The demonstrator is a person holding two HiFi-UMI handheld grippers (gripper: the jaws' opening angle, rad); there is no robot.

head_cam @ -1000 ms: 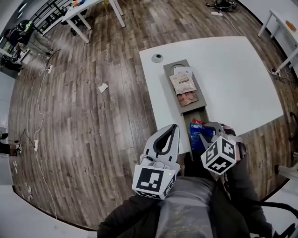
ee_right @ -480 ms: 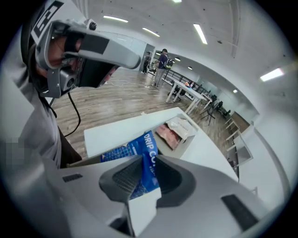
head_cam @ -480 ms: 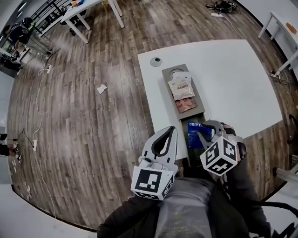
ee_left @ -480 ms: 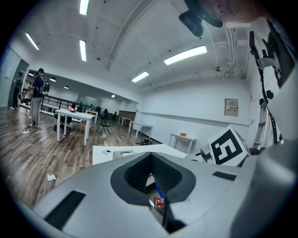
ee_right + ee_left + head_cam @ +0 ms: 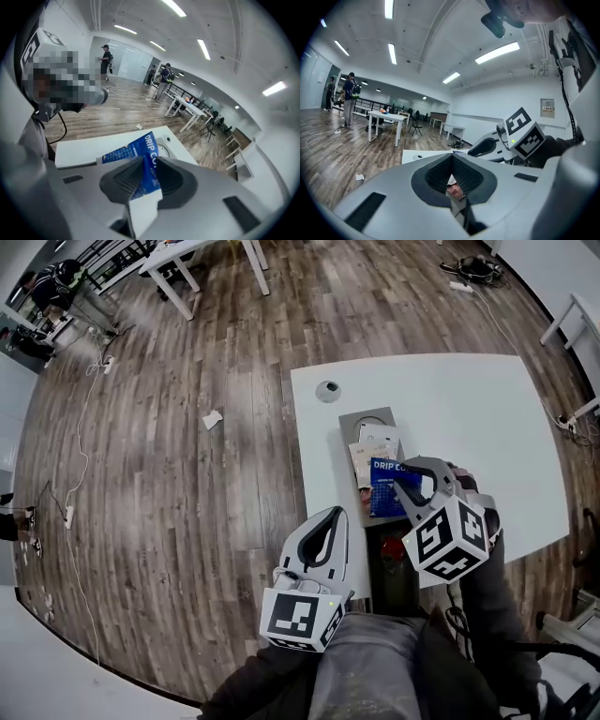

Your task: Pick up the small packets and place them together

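The right gripper (image 5: 401, 487) is clenched on a blue packet (image 5: 382, 491). In the right gripper view the packet (image 5: 140, 151) stands pinched on edge between the pads and sticks out past the tips. It hangs over a long grey tray (image 5: 367, 418) that lies close along the left edge of the white table (image 5: 469, 399), running from the near edge towards the far one. The packet's long axis lies roughly along the tray. Pale packets (image 5: 373, 446) sit at the far end of the tray, just ahead of the jaws. The blue one overlaps their near side from above, though whether it touches them cannot be told. The coming move looks like a short reach forward and down along the tray, then letting go. The tray holds those pale packets and a reddish packet (image 5: 454, 191), seen through the left gripper's jaws. The left gripper (image 5: 338, 513) has its jaws closed on nothing and hangs off the table's near left corner. It is farther from the pile than the right, so the placing falls to the right.
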